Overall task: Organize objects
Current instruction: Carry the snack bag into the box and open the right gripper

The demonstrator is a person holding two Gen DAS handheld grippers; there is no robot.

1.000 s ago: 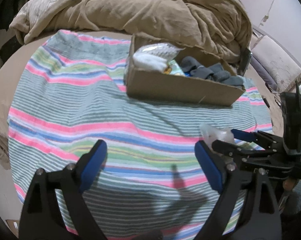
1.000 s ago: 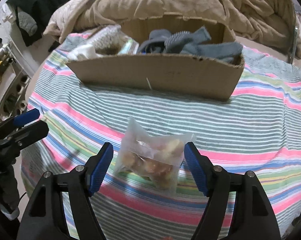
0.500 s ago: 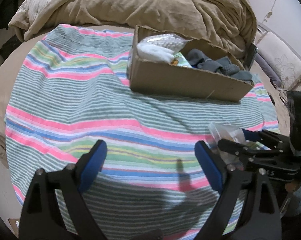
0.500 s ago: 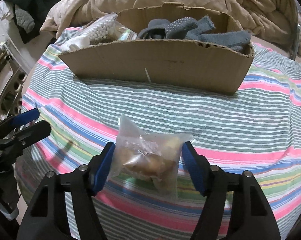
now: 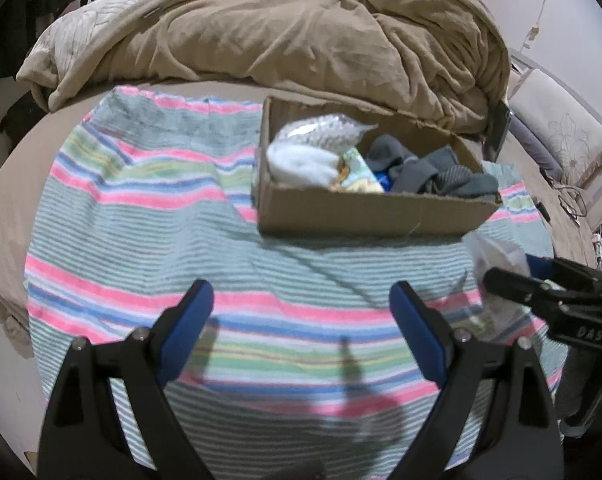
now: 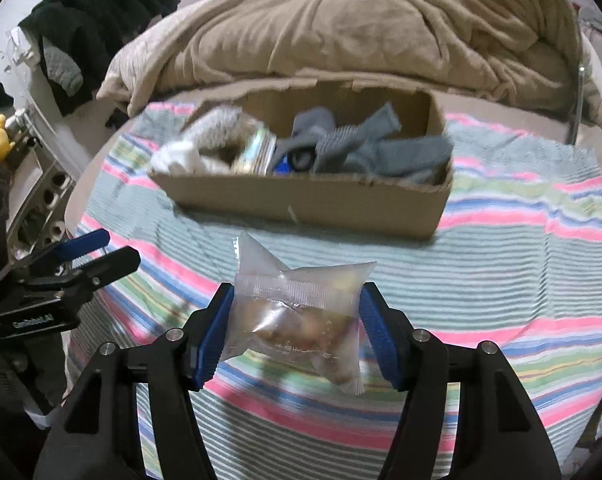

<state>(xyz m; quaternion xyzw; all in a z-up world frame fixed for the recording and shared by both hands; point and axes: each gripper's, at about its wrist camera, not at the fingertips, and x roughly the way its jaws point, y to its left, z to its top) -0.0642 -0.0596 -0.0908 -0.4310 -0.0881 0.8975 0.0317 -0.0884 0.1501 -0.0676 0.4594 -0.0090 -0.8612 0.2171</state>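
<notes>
My right gripper (image 6: 297, 320) is shut on a clear plastic snack bag (image 6: 301, 308) and holds it above the striped cloth (image 6: 501, 280), in front of the cardboard box (image 6: 321, 204). The box holds grey socks (image 6: 365, 148), a white item (image 6: 181, 156) and a small packet. In the left wrist view the box (image 5: 365, 216) stands ahead to the right, and the bag (image 5: 497, 256) shows at the right edge in the right gripper (image 5: 521, 280). My left gripper (image 5: 301, 312) is open and empty over the cloth.
A rumpled tan blanket (image 5: 281, 28) lies behind the box. Dark clothes (image 6: 97, 12) hang at the far left. A cushion (image 5: 561, 140) sits at the right. The striped cloth (image 5: 141, 220) covers the bed's near part.
My right gripper closed on the snack bag and lifted it off the cloth toward the box. My left gripper stayed open and shifted slightly forward.
</notes>
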